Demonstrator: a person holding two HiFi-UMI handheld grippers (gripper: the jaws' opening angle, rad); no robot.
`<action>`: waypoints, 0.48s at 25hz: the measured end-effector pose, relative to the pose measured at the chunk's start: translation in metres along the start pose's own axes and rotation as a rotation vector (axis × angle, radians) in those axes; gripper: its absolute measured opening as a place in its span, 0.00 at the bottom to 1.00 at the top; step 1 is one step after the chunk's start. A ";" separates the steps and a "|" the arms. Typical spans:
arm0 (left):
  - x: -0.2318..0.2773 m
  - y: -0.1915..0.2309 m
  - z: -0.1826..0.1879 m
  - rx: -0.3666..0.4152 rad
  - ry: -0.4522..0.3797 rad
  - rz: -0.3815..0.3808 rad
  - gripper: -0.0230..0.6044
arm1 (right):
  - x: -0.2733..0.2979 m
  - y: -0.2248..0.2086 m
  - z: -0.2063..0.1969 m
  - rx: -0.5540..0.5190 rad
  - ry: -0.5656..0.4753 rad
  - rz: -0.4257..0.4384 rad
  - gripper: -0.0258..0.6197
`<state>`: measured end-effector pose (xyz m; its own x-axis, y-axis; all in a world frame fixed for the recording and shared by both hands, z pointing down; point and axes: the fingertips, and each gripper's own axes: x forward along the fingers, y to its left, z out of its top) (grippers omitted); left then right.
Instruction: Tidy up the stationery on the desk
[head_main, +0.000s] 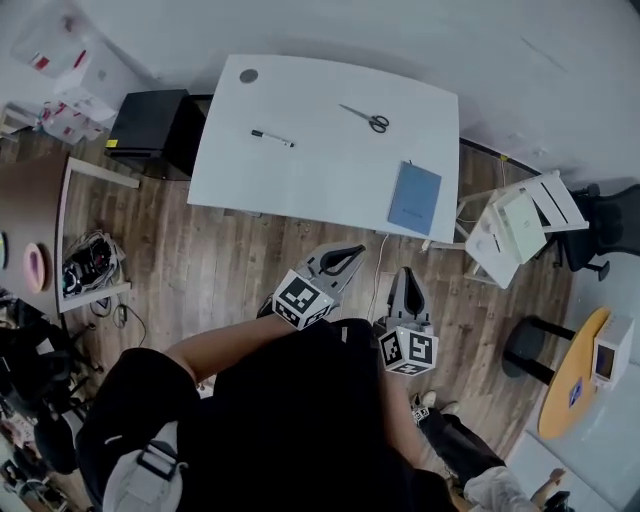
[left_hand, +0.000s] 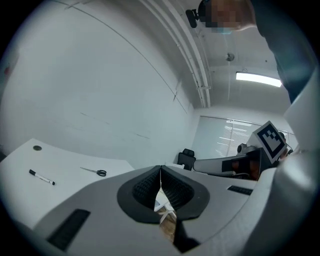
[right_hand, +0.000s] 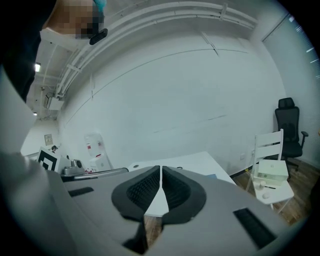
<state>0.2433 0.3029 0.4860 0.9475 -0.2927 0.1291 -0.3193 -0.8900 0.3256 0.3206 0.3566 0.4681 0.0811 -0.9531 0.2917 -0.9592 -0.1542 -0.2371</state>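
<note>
A white desk (head_main: 300, 160) stands ahead of me with three things on it. A black marker pen (head_main: 272, 138) lies at its left middle, scissors (head_main: 366, 118) with black handles lie toward the back, and a blue notebook (head_main: 414, 197) lies near the front right edge. My left gripper (head_main: 356, 250) and right gripper (head_main: 407, 274) hover over the wooden floor short of the desk, both shut and empty. In the left gripper view the pen (left_hand: 42, 177) and scissors (left_hand: 95, 171) show beyond the shut left gripper (left_hand: 160, 168). In the right gripper view the right gripper (right_hand: 160, 169) points at the desk (right_hand: 200, 162).
A black cabinet (head_main: 150, 125) stands at the desk's left end. A white folding chair (head_main: 522, 225) carrying a pale box is right of the desk, a black office chair (head_main: 610, 225) beyond it. Cables (head_main: 88, 262) and clutter lie on the floor at left. A yellow round table (head_main: 575, 375) is at the right.
</note>
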 end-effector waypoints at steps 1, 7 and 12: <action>0.006 0.007 0.001 0.000 0.004 -0.002 0.06 | 0.007 -0.004 0.001 0.002 0.004 -0.008 0.09; 0.040 0.032 -0.011 -0.040 0.035 0.018 0.06 | 0.037 -0.042 -0.004 -0.008 0.063 -0.013 0.09; 0.086 0.054 -0.038 -0.084 0.096 0.066 0.06 | 0.077 -0.105 -0.012 -0.033 0.122 -0.030 0.09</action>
<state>0.3069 0.2430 0.5499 0.9193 -0.3112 0.2411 -0.3854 -0.8364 0.3898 0.4241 0.3028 0.5267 0.0785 -0.9091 0.4092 -0.9654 -0.1716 -0.1961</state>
